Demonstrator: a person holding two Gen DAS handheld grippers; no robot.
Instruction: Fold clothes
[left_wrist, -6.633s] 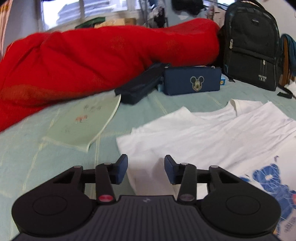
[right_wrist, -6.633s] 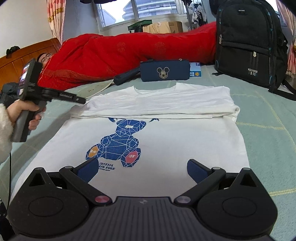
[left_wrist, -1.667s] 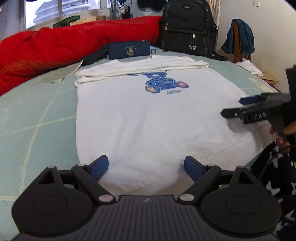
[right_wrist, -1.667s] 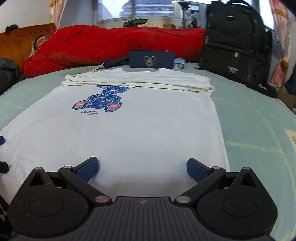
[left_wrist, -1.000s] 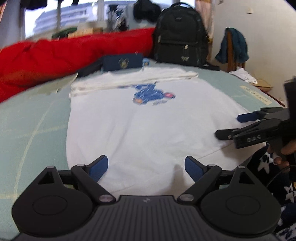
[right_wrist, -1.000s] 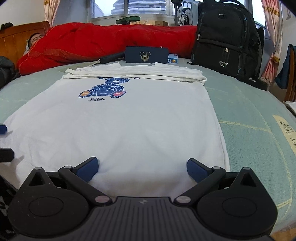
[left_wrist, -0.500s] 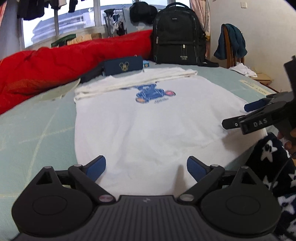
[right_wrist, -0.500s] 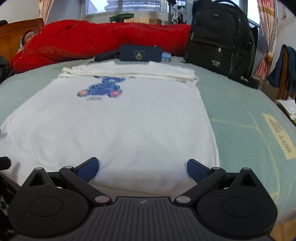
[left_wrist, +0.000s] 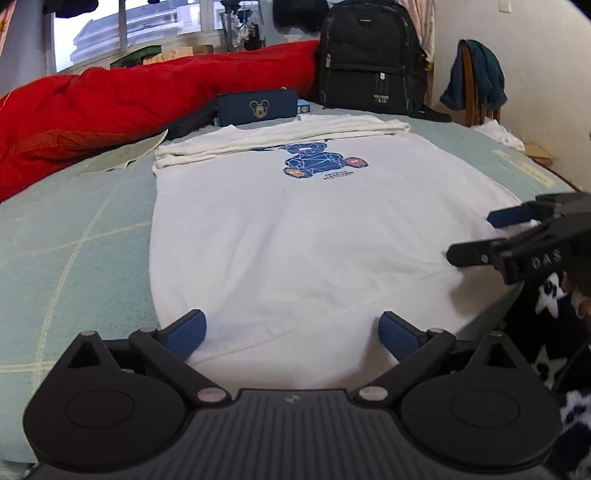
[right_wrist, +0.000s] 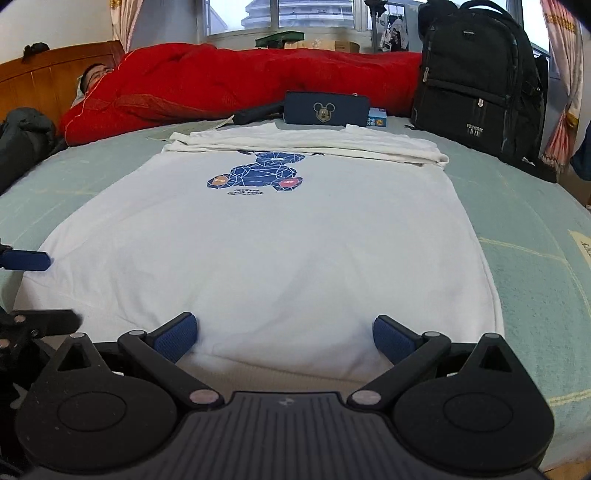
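Since the frames of a few seconds back, both my grippers have pulled away from the folded top of the shirt to its bottom hem, and the left fingers have spread wider than they were there. Left gripper (left_wrist: 291, 328): its blue fingers (left_wrist: 186, 329) are opening at this moment, standing wide over the hem at the bottom of the frame; cloth lies between them but the pads are not pressing it. Right gripper (right_wrist: 284, 334): its fingers (right_wrist: 391, 334) stand wide apart too, low over the same hem, gripping nothing. Whether either pair of tips actually touches the cloth I cannot tell, since the hem is blurred just ahead of them.

In the left wrist view the right gripper shows at the right edge of the frame, held over the shirt's hem corner; in the right wrist view the left gripper's blue pad pokes in at the left edge.

The white T-shirt (left_wrist: 314, 229) lies flat on the pale green bed (right_wrist: 535, 229), filling the middle of both frames, with a blue bear print (right_wrist: 258, 173) toward its far end. Its sleeves and neck are folded across into a band (right_wrist: 314, 142) above the print.

Beyond it, in the upper part of the frame, lie a dark blue pouch with a mouse badge (right_wrist: 327, 109), a red quilt (right_wrist: 229, 85) with a person under it, and a black backpack (right_wrist: 476, 77) at upper right.
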